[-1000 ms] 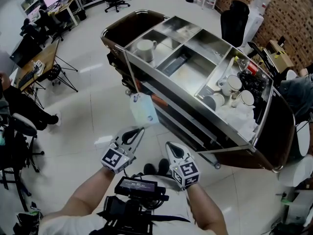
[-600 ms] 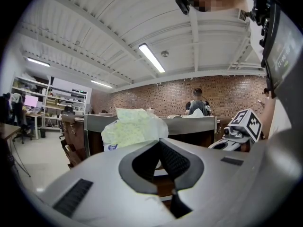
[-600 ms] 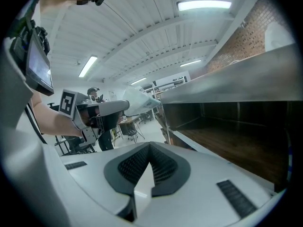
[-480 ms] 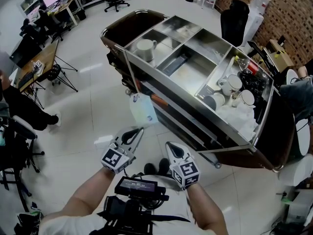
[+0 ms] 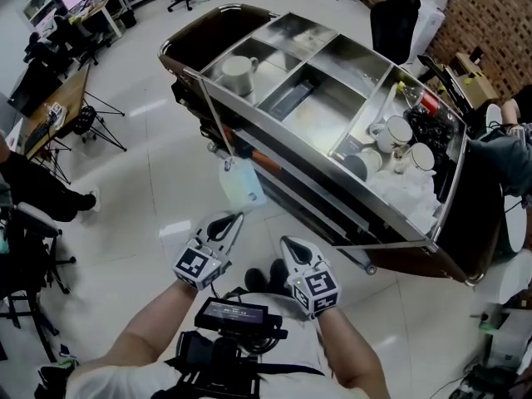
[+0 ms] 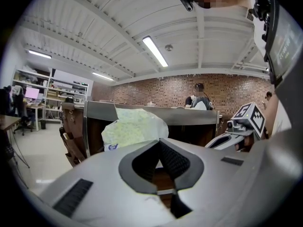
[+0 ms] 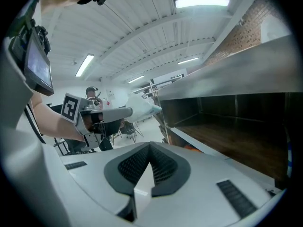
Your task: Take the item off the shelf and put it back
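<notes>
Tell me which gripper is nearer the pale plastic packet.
Left. The left gripper clamps the pale plastic packet by its lower edge; the right gripper sits apart.

The pouch [image 5: 241, 185] is pale whitish with a small blue mark, the cart [image 5: 204, 36] dark brown at its sides and silvery steel on top, the mugs [image 5: 238, 69] white, the floor [image 5: 141, 173] glossy white, the wall [image 5: 490, 11] red-brown brick, and the left tool [image 5: 235, 217] and right tool [image 5: 287, 243] light grey with black-and-white square-patterned cubes [image 5: 194, 266].
</notes>
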Motion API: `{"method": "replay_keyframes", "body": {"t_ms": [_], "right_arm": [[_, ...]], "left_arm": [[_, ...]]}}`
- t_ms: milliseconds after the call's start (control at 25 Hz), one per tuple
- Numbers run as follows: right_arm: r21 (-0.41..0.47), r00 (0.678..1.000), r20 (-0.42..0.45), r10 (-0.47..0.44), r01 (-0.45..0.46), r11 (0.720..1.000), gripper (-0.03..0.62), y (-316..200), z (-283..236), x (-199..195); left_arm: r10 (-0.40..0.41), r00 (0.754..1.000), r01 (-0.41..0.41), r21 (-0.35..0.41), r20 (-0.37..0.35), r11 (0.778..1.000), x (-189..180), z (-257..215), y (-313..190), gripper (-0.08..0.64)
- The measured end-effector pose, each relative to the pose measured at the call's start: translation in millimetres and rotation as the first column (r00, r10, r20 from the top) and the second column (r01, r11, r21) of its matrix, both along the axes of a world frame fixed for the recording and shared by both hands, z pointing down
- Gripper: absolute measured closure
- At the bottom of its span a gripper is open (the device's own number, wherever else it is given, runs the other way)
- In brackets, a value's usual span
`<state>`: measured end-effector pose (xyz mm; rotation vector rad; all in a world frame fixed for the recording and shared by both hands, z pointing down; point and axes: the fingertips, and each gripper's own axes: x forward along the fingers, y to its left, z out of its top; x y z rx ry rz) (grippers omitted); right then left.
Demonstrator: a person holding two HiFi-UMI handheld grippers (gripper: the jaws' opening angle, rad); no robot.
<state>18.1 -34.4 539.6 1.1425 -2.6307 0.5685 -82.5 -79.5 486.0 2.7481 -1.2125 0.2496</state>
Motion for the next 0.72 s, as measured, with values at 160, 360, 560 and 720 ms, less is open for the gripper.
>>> {"method": "replay_keyframes", "body": {"t_ms": [160,360,560,720], "right_arm": [[-0.018,1.000,-0.002,0.012,-0.012,1.000,0.586,-4.4,5.4,1.8],[-0.035,1.000,-0.003,0.014,-0.014,0.999,0.585,-13.7,12.8,0.9],[-0.061,1.000,-0.010,0.010,-0.010,0.998,0.585,-22.4,22.3,2.0],[-0.090,1.000,-0.014,0.017,-0.018,0.996,0.586,-27.3,33.2,9.1]], "left_arm": [[0.007,1.000,-0.007,-0.025,0.007,1.000,3.5,20.5,-9.1,0.537],[0.026,0.999,-0.024,-0.074,0.019,0.997,15.0,43.5,-25.2,0.537],[0.047,0.998,-0.042,-0.117,0.043,0.992,30.8,72.7,-41.9,0.537],[0.062,0.995,-0.053,-0.121,0.074,0.991,45.7,98.5,-64.5,0.537]]}}
